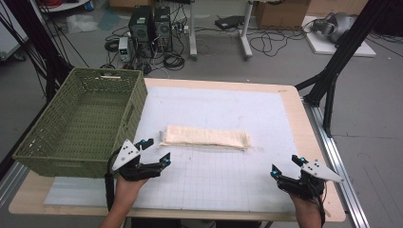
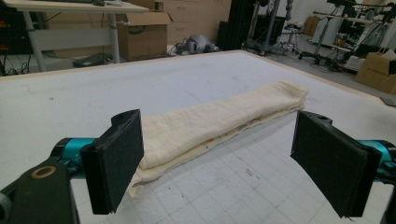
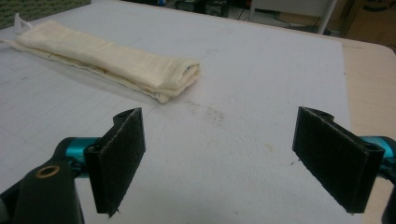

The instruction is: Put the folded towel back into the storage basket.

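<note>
Both grippers sit at the near edge, jaws spread wide with nothing between them: left gripper (image 1: 153, 151) just beside the near-left end of the folded towel (image 1: 205, 137), right gripper (image 1: 286, 166) well apart from it. Towel's cream, folded into a long flat strip with layered edges, lying mid-mat on the white gridded mat (image 1: 228, 175). Green woven basket (image 1: 57, 152) sits left. No readable writing anywhere.
</note>
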The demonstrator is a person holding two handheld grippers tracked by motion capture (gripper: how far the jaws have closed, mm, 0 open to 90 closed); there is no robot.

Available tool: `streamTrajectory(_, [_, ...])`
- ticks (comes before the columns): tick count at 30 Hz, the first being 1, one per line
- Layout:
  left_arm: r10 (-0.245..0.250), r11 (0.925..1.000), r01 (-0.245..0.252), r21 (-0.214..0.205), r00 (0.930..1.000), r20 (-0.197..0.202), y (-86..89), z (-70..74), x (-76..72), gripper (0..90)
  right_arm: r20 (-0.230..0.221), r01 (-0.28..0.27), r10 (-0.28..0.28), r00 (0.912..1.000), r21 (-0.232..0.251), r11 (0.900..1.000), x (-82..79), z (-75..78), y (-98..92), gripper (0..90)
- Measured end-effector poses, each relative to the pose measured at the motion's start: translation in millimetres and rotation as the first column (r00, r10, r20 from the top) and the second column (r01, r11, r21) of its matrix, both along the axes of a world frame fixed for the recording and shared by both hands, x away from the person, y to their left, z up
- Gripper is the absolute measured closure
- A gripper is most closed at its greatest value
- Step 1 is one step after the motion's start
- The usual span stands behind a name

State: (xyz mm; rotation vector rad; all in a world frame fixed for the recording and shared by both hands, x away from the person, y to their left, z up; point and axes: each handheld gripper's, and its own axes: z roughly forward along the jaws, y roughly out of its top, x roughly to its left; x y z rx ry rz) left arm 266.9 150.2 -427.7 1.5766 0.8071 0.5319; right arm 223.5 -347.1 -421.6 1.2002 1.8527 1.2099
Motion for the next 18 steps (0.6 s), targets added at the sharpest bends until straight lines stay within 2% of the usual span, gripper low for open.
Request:
streamTrajectory(13, [0.018, 0.9998, -0.018, 0.006, 0.9997, -0.019, 5.9, -4.3, 4.1, 17.2, -0.017, -0.026, 0.026, 0.9995, -0.002, 0.9997, 3.6, -0.9, 1.3, 15.7])
streamTrajectory(18, [0.022, 0.9996, -0.022, -0.014, 0.9996, -0.016, 6.7, -2.0, 0.8, 17.2, -0.021, -0.035, 0.035, 0.9992, -0.014, 0.9993, -0.1, 0.2, 4.9, 15.7])
